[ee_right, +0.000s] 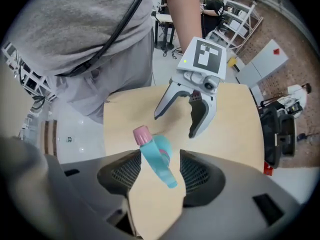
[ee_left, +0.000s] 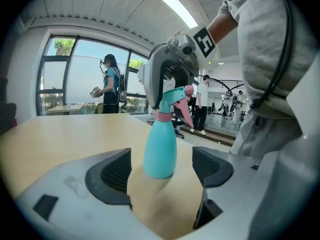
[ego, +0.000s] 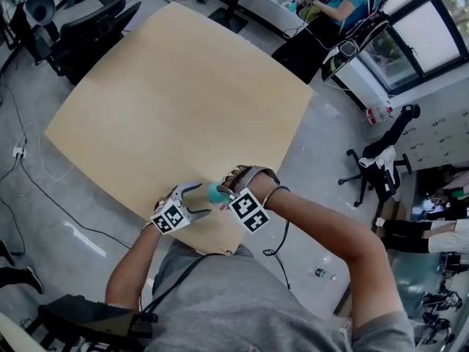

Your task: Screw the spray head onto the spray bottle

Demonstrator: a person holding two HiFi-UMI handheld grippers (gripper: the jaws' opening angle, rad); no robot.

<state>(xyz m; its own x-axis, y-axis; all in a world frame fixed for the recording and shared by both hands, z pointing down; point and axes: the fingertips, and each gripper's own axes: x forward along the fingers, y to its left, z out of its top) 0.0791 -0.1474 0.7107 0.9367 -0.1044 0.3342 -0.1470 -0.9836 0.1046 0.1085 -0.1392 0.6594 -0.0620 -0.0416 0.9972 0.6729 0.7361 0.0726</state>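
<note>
- The left gripper (ee_right: 176, 124) sits at the near edge of the table (ego: 183, 86), to the left of the bottle. It lies close to level and its jaws are spread and clasp nothing.
- In the left gripper view the spray bottle (ee_left: 160, 149) is centred in the gap, just ahead of the pads. Bare table shows on either side of it, so neither pad touches it.
- The bottle stands upright on the table near the person, between the two grippers, with its long axis vertical.
- The spray head (ee_left: 175, 96) already sits on the neck above the pink collar (ee_left: 164, 116). No view shows whether the thread is fully turned home.
- The right gripper (ee_right: 160, 170) hangs over the bottle from the right and points straight down along that vertical axis.
- Its jaws are apart with the spray head between the pads. The head lies close to one pad and a clear gap shows at the other, so it is not clamped.
- The right gripper is the nearer of the two, being already round the head. The left needs only a short level advance to bracket the body.
- Any further tightening would probably be a twist about the upright axis. That would mean the left gripper closing on the body to steady it while the right closes on the head, since a free bottle would likely spin or tip.
</note>
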